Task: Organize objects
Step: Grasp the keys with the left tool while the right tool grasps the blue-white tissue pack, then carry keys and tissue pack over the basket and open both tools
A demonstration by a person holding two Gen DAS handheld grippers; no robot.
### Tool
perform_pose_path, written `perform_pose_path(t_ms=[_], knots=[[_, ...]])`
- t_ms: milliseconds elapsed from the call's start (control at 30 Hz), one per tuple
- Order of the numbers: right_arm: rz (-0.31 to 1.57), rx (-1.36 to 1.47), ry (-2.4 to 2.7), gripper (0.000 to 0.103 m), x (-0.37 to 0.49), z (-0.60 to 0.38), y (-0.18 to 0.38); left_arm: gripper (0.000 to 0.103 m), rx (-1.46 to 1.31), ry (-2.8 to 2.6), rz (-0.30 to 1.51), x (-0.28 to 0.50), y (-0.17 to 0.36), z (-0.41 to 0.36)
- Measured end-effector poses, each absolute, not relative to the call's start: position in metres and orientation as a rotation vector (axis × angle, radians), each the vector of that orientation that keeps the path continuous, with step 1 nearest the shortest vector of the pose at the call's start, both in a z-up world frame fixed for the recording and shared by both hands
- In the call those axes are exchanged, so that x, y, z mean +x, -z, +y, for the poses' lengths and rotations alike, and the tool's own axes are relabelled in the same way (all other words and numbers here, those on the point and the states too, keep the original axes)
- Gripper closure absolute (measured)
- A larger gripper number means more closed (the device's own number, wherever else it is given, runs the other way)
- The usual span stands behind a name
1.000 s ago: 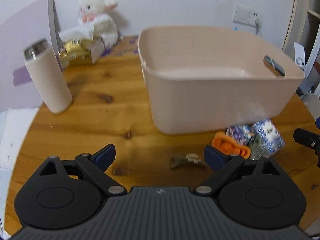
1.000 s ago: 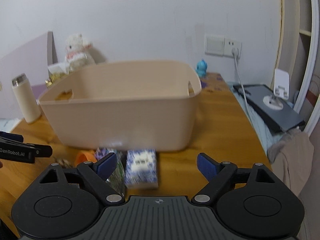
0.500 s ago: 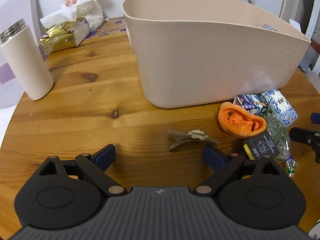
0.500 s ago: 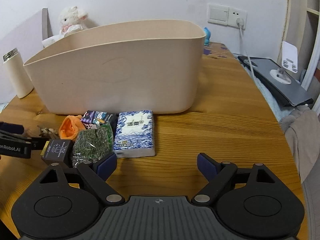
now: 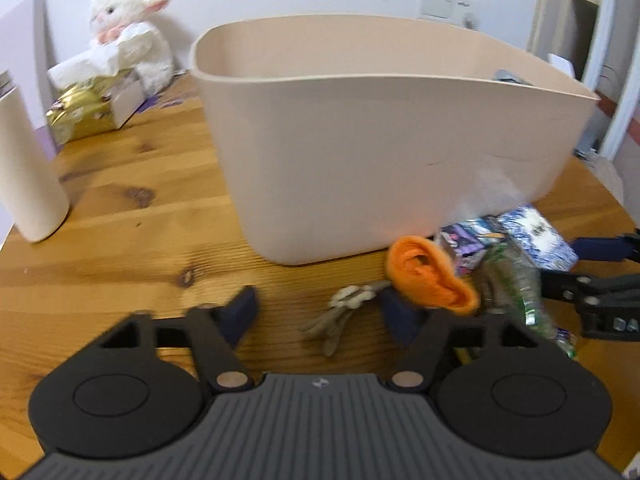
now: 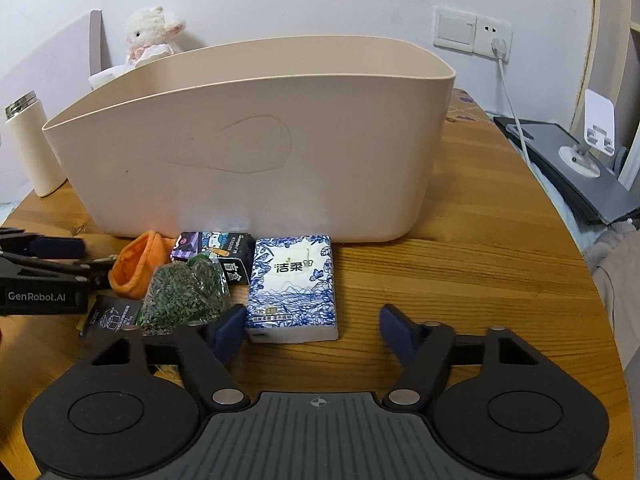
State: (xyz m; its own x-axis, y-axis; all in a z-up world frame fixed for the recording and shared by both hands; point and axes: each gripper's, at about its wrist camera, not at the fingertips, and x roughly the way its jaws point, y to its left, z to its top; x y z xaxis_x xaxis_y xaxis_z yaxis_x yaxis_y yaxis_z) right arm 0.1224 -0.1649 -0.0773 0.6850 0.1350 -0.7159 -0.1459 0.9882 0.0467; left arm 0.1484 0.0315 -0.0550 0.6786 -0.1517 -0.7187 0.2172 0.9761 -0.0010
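Observation:
A beige plastic basket (image 5: 380,140) (image 6: 260,140) stands on the round wooden table. Small items lie in front of it: a brown hair clip (image 5: 340,312), an orange ear-shaped toy (image 5: 430,276) (image 6: 140,264), a purple carton (image 5: 464,240) (image 6: 216,248), a green packet (image 5: 516,280) (image 6: 184,296), a small black box (image 6: 112,316) and a blue-white tissue pack (image 5: 536,236) (image 6: 292,288). My left gripper (image 5: 320,314) (image 6: 92,262) is open with the hair clip between its fingers. My right gripper (image 6: 314,328) (image 5: 560,266) is open around the near end of the tissue pack.
A cream thermos (image 5: 28,168) (image 6: 32,148) stands at the left. A plush lamb (image 5: 128,28) and a gold tissue box (image 5: 88,108) sit at the back left. At the right are a wall socket with a cable (image 6: 496,44), a grey stand (image 6: 580,160) and the table edge.
My left gripper has dropped and moved forward, so the hair clip now lies between its fingers. My right gripper has come closer to the tissue pack. Both stay open.

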Motion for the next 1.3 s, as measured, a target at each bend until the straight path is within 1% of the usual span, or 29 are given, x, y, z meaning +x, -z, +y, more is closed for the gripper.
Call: perform_pose_path(t_ms=[33,100,133,167,200,233,533,1000,1300], knots=[[0.8,-0.019,-0.159,0.045,0.122,-0.164,0.077,0.051,0.09,0.218,0.798,0.147,0.054,0.03],[0.798,-0.027,-0.163,0.058,0.119,-0.163,0.076,0.067,0.095,0.239,0.799,0.145,0.053,0.028],[0.797,-0.03,-0.166,0.059,0.118,-0.162,0.076,0.071,0.096,0.248,0.803,0.145,0.052,0.027],[0.798,-0.031,-0.168,0.059,0.117,-0.162,0.075,0.081,0.095,0.26,0.807,0.144,0.052,0.026],[0.8,-0.028,-0.171,0.06,0.116,-0.162,0.075,0.085,0.093,0.267,0.813,0.144,0.052,0.026],[0.801,-0.026,-0.172,0.06,0.115,-0.162,0.075,0.087,0.094,0.267,0.817,0.142,0.051,0.026],[0.761,-0.012,-0.169,0.06,0.095,-0.169,0.059,0.088,0.096,0.231,0.839,0.13,0.044,0.03],[0.628,-0.01,-0.151,0.06,0.067,-0.18,0.016,0.088,0.087,0.213,0.711,0.097,-0.009,0.036],[0.504,-0.027,-0.153,0.06,0.07,-0.18,-0.02,0.088,0.094,0.206,0.612,0.1,-0.045,0.033]])
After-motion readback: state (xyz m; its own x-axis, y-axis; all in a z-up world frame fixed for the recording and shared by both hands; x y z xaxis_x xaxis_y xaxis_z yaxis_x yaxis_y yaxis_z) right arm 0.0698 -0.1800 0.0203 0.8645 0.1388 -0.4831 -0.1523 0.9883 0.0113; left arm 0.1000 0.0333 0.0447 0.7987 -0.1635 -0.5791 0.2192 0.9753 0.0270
